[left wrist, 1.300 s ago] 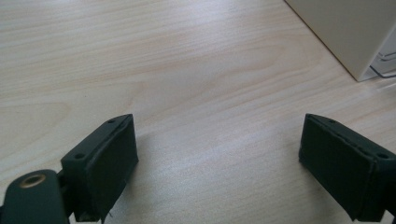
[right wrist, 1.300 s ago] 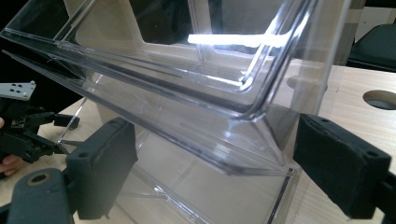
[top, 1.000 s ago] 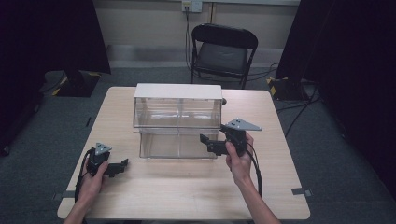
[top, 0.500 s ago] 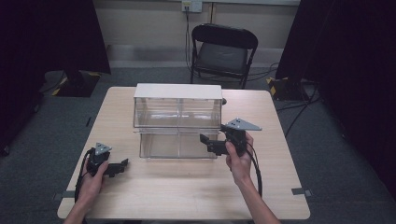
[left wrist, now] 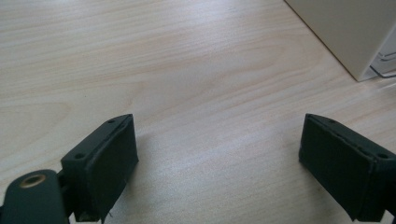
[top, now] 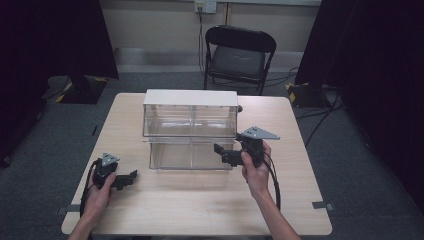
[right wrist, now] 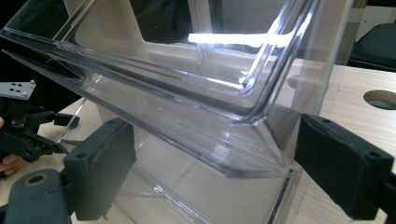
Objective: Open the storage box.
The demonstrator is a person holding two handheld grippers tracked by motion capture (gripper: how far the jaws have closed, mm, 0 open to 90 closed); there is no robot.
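Nothing moved: right gripper [top: 223,152] fingers gape around clear drawer [right wrist: 196,140] corner; left gripper [top: 131,177] open on tabletop [left wrist: 187,70]. Off-centre pinch may slip.

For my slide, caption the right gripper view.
Open right gripper poised at the corner of a clear plastic drawer unit on a wooden table.

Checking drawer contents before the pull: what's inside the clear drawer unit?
Nothing visible inside the clear drawer unit: through the walls the compartments look bare, in the high and right gripper views. The white top covers the upper rear part.
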